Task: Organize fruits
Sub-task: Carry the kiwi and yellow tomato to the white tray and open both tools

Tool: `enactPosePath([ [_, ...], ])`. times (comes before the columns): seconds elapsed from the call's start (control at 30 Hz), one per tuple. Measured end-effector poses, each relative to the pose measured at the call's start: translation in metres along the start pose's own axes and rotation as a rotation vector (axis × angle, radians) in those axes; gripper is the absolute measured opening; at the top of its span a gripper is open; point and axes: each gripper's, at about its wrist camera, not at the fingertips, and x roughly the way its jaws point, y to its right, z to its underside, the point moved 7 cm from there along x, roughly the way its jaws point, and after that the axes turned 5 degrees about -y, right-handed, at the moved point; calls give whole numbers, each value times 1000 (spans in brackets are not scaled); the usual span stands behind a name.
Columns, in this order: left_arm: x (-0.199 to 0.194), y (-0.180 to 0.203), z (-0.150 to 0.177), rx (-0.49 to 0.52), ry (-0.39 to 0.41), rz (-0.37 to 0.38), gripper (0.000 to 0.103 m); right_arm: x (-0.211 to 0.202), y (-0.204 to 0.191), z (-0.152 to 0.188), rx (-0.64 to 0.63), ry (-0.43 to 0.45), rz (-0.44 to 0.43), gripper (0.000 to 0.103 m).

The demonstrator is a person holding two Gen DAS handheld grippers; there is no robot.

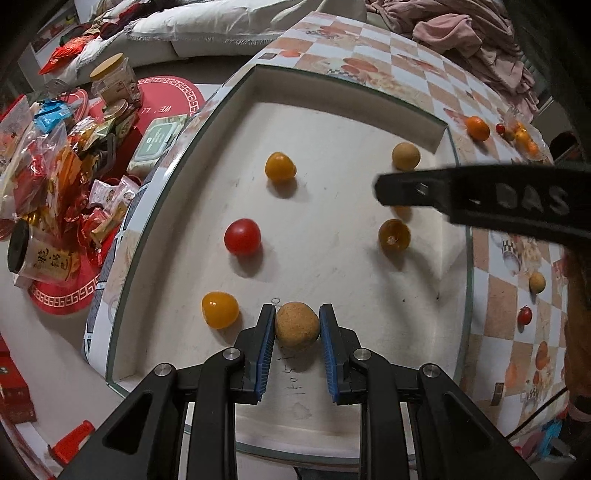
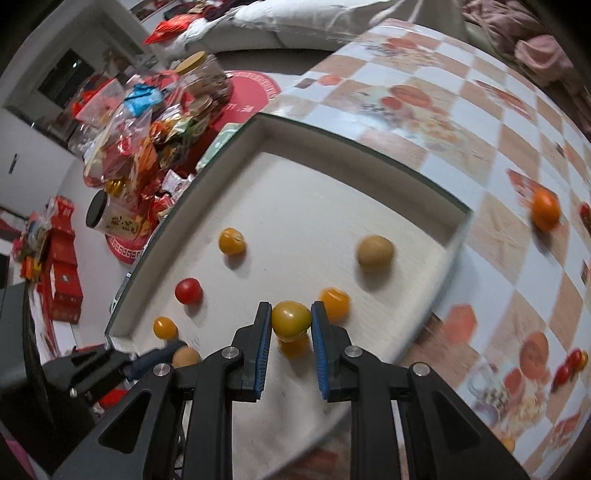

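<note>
A white tray [image 1: 332, 122] sits on the checkered table. My left gripper [image 1: 297, 325] is shut on a tan longan [image 1: 297, 325] low over the tray's near end. In the tray lie a yellow tomato [image 1: 219, 309], a red tomato [image 1: 242, 236], an orange fruit [image 1: 280, 167], another longan [image 1: 405, 156] and a kumquat [image 1: 394, 235]. My right gripper [image 2: 291, 320] is shut on a yellow-green tomato [image 2: 291, 320] held above the tray [image 2: 456, 229]; its arm crosses the left wrist view [image 1: 480, 199].
Loose fruits lie on the table right of the tray: an orange [image 1: 477, 128], a longan [image 1: 537, 283], a red tomato [image 1: 524, 315]. A pile of snack bags and jars [image 1: 62, 166] sits on a red mat left of the table. Pink cloth [image 1: 469, 33] lies behind.
</note>
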Motion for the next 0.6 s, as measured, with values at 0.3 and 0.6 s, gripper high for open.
enactPosePath([
  [0.3, 2, 0, 3, 14, -1, -12, 25, 21, -8, -17, -60, -17, 51, 23],
  [0.6, 2, 0, 3, 8, -1, -9, 26, 33, -11, -20, -107, -21, 111, 24],
])
